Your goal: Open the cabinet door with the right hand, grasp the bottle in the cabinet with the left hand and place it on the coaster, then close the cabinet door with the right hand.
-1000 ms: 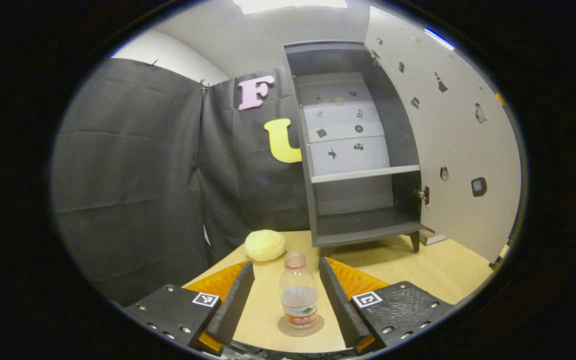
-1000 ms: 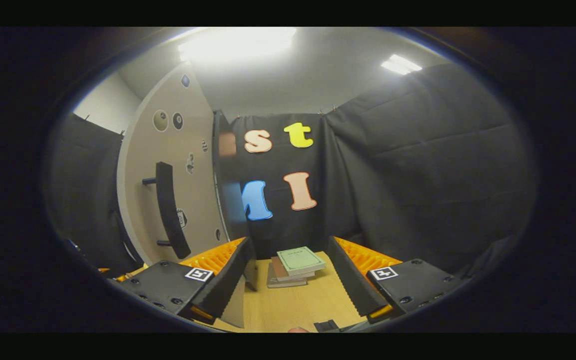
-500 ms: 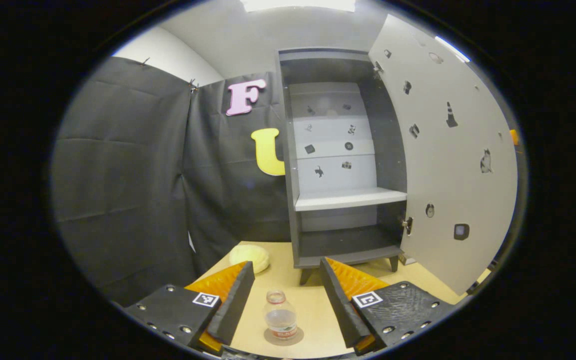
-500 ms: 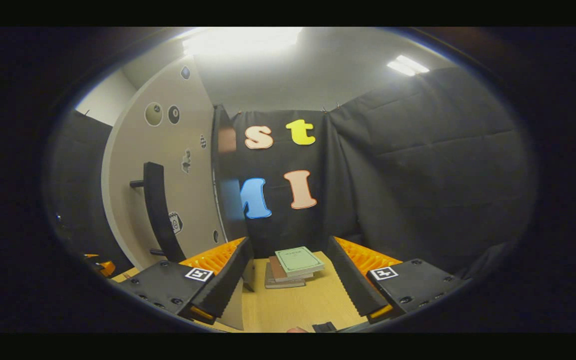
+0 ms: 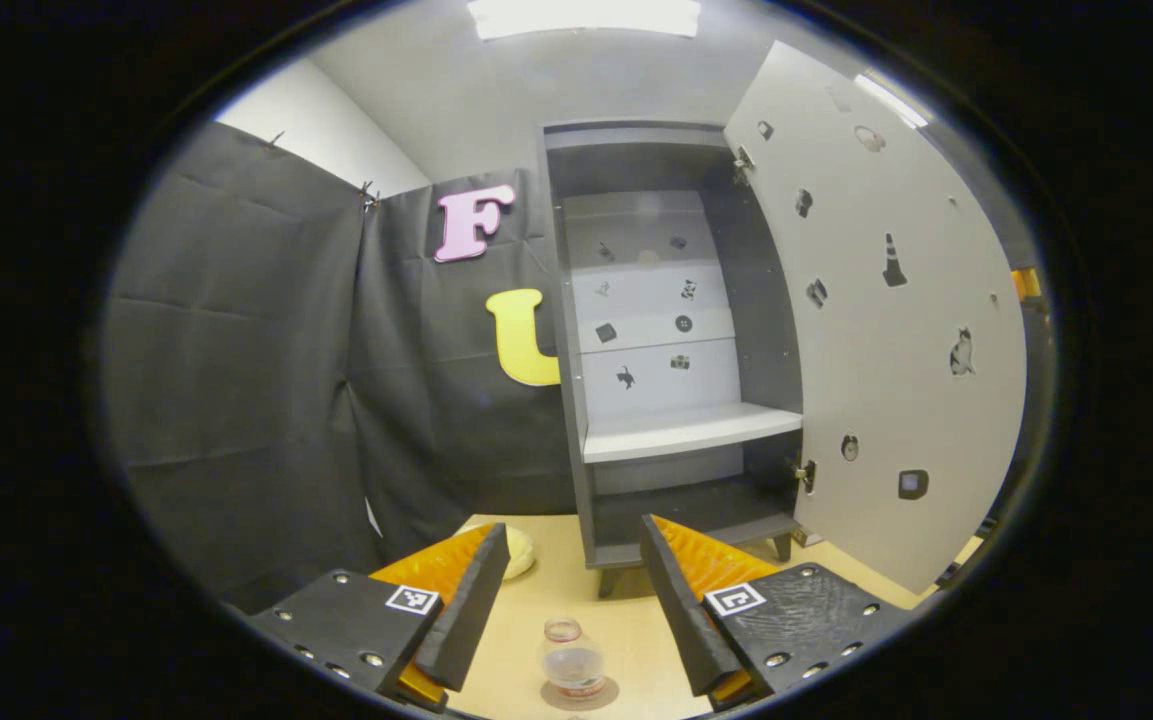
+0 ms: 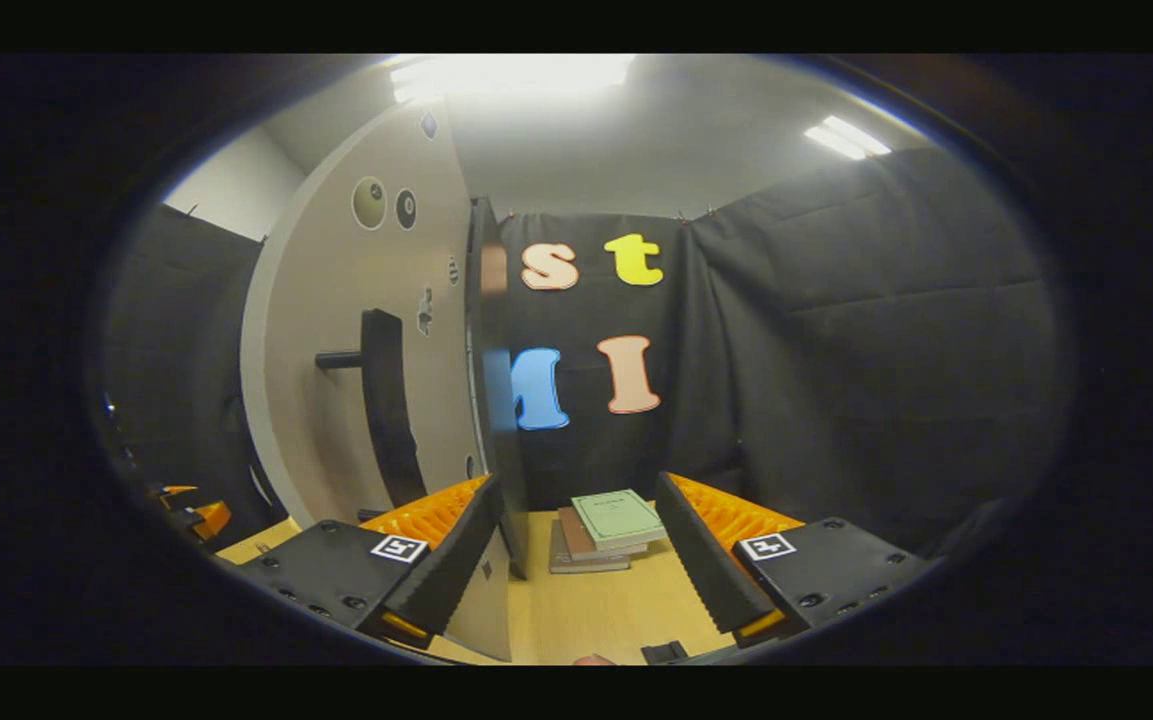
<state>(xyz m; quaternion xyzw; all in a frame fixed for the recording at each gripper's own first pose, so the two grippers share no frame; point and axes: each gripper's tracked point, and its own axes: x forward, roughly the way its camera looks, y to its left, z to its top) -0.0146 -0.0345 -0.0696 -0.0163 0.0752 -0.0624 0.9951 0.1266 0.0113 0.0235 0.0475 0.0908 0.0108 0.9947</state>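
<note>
Both fingers of the left gripper [image 5: 573, 600] spread wide and hold nothing; the bottle [image 5: 573, 668] stands on the coaster [image 5: 581, 695] near the table's front edge. Farther back, the right gripper [image 6: 576, 550] gapes beside the open cabinet door [image 6: 366, 330]; closing remains.

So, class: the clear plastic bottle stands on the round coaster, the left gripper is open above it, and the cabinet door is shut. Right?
Not quite: the pale cabinet door hangs wide open in the left gripper view. The clear plastic bottle does stand on the round coaster, left gripper open.
</note>
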